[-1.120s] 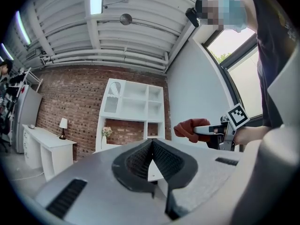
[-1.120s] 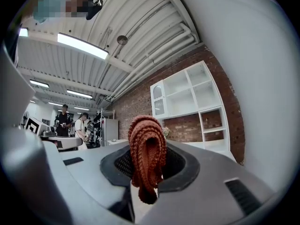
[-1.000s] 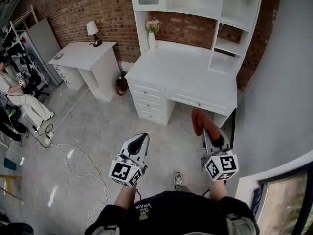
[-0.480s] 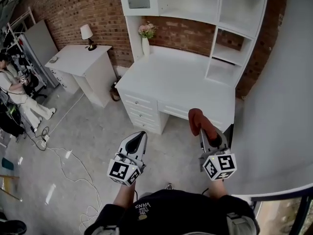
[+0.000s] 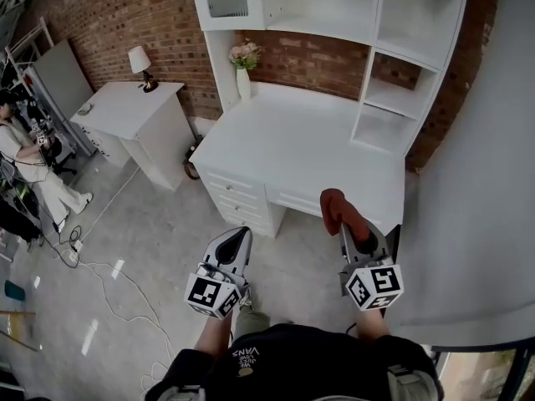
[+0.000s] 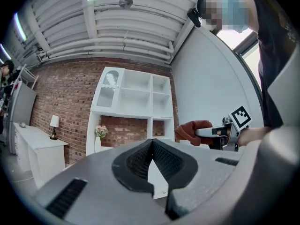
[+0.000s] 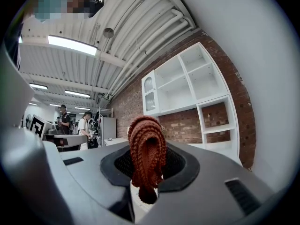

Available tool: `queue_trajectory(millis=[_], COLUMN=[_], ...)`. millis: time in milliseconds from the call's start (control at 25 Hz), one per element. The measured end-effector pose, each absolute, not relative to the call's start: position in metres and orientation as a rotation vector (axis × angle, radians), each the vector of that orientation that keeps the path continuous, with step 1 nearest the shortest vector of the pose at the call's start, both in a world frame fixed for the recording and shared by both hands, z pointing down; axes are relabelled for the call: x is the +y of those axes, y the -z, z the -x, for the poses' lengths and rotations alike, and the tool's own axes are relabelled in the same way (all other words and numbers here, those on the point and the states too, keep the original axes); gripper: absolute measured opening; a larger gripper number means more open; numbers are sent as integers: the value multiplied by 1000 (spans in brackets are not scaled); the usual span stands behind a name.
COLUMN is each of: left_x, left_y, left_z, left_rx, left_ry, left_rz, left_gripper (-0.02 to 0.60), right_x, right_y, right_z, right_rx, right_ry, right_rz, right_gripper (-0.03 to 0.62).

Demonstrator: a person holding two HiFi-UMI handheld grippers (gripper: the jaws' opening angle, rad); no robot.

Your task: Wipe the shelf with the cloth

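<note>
A rust-red knitted cloth (image 5: 338, 210) (image 7: 147, 156) (image 6: 191, 131) is pinched in my right gripper (image 5: 358, 239), which is shut on it just short of the white desk's front edge. The cloth bunches up over the jaws and hangs down between them. My left gripper (image 5: 236, 242) is shut with nothing in it, held over the floor in front of the desk drawers. The white shelf unit (image 5: 389, 82) (image 6: 136, 99) (image 7: 187, 83) with open cubbies stands on the desk (image 5: 301, 153) against the brick wall, ahead of both grippers.
A vase of flowers (image 5: 244, 69) stands at the desk's back left. A smaller white table (image 5: 125, 107) with a lamp (image 5: 140, 63) is to the left. Cables (image 5: 125, 282) trail across the floor. A person (image 5: 25, 170) sits far left. A curved white wall (image 5: 476, 224) runs along the right.
The desk and shelf unit have drawn nearer in the head view as I step forward. Both grippers keep their pose, and the cloth stays in the right one.
</note>
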State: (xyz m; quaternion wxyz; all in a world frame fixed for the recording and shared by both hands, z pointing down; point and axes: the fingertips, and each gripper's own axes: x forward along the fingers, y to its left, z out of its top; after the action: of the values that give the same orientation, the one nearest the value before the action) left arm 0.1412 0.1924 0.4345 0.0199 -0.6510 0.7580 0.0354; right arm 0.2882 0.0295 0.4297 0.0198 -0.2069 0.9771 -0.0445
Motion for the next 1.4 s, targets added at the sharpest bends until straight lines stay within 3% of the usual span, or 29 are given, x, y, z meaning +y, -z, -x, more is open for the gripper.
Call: queue_trajectory(millis=[800, 1400], left_x=[87, 8], left_y=[-420, -443], left_z=[74, 128], left_rx=[2059, 1945], left_ry=[-111, -120], left_rz=[2334, 2489], left_gripper=[6, 6], right_x=[-31, -94], right_y=[-408, -421], right_z=[-110, -66], right_rx=[2875, 2846], right_ry=[119, 111], right_rz=[1041, 1215], right_gripper=[92, 92])
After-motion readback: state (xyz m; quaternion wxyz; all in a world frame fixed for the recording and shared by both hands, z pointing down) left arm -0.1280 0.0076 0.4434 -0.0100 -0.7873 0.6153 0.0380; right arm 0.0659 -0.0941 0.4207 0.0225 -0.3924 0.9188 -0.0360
